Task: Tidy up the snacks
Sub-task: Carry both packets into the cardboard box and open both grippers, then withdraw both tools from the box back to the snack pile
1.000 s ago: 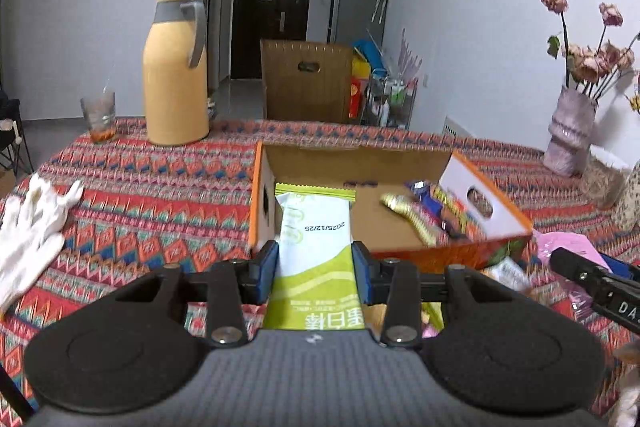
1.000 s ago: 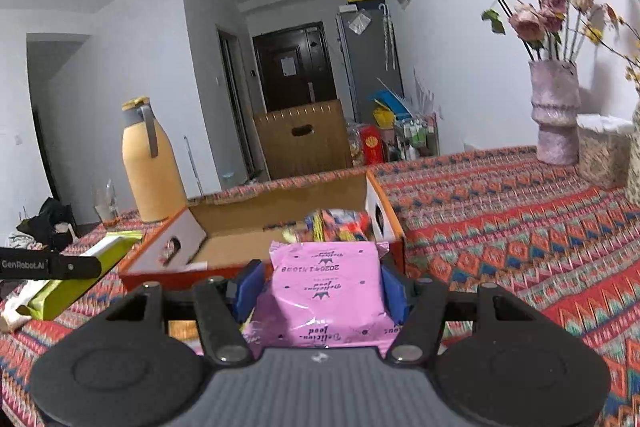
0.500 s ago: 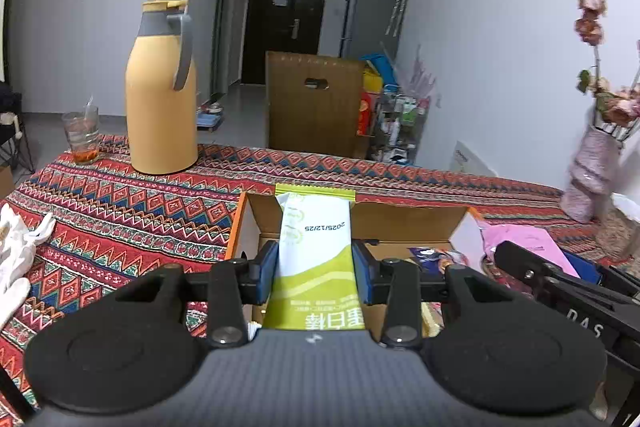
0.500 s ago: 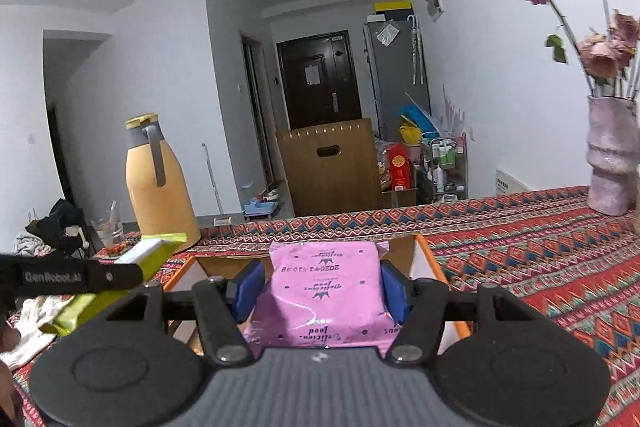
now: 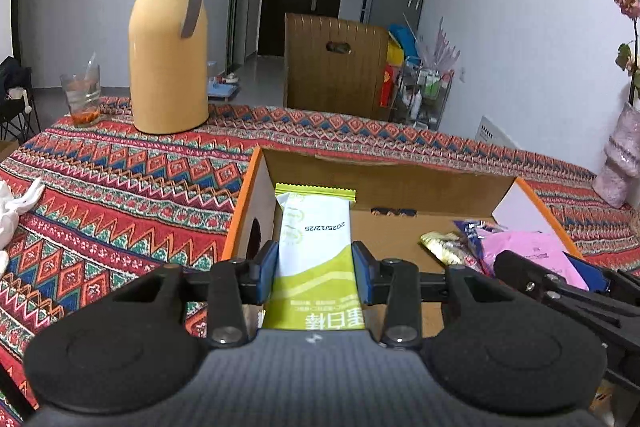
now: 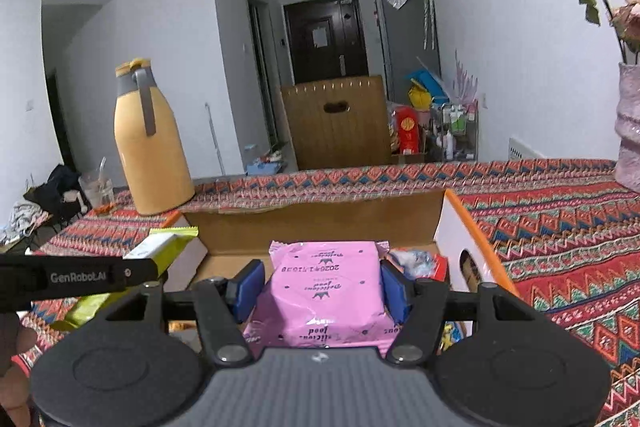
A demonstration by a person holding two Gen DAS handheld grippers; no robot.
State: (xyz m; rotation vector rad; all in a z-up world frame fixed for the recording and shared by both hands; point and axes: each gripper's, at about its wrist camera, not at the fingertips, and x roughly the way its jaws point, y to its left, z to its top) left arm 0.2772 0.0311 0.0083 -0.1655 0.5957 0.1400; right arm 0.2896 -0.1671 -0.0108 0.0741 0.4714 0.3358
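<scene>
Even, cool indoor light, moderately bright; source not visible. No harsh shadows: only soft shade under the gripper bodies and inside the cardboard box (image 5: 384, 187) ahead of the jaws. Mild sheen on the yellow thermos (image 5: 168, 39) far left of the jaws. Strong fisheye bowing: walls and door frame (image 6: 326, 39) curve, corners vignette black. Both views sharp; print on the packets between the pads is legible.
</scene>
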